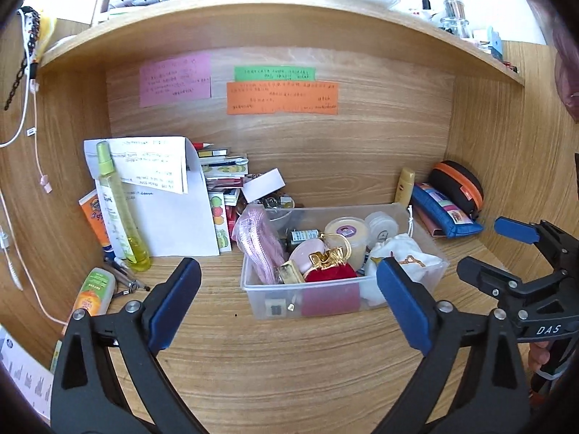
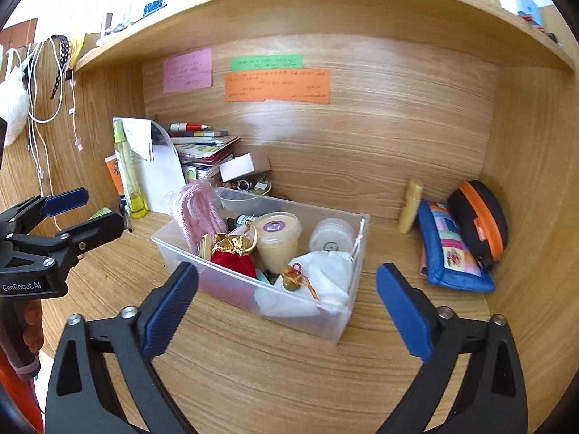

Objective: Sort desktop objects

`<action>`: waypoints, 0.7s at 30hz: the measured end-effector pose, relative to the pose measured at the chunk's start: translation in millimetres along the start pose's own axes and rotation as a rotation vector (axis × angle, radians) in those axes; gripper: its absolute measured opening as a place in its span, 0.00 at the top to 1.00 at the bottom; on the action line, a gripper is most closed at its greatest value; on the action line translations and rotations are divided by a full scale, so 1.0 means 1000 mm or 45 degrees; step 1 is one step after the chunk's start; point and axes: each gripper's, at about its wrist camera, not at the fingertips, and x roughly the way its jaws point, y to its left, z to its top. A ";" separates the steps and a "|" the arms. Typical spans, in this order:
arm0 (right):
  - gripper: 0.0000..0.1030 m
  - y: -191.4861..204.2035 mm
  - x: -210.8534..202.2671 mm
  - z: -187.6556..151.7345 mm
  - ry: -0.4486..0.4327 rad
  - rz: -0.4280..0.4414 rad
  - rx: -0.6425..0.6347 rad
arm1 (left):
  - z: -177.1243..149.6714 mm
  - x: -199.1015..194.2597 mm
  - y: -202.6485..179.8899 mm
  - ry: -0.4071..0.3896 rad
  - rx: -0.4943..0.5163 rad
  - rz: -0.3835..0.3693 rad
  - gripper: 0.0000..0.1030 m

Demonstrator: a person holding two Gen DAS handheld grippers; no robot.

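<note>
Both claws hang wide apart and hold nothing — the left claw (image 1: 287,303) short of the clear plastic bin (image 1: 421,217) mid-worktop (image 1: 289,361), the right claw (image 2: 287,307) facing the same bin from its right — a stance that reads as sizing up what to pick. The bin is crowded with a red pouch (image 1: 331,273), a pink mesh bag (image 1: 257,242) and a cream jar (image 1: 346,233), while a blue pencil case (image 2: 454,253) and black-and-orange case (image 2: 479,218) lie loose by the right wall. Only the left view shows the orange tube (image 1: 93,291) and pens (image 1: 125,276) on the worktop at the left; the right view shows the cases more plainly.
</note>
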 end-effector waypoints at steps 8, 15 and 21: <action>0.00 0.004 -0.022 -0.015 -0.009 -0.026 -0.012 | -0.010 -0.015 -0.005 -0.018 -0.014 0.010 0.04; 0.00 0.003 -0.033 -0.024 -0.011 -0.043 -0.014 | -0.016 -0.014 -0.009 -0.008 -0.019 -0.005 0.04; 0.00 -0.001 -0.032 -0.024 -0.008 -0.058 -0.007 | -0.015 -0.010 -0.016 -0.004 0.010 -0.011 0.04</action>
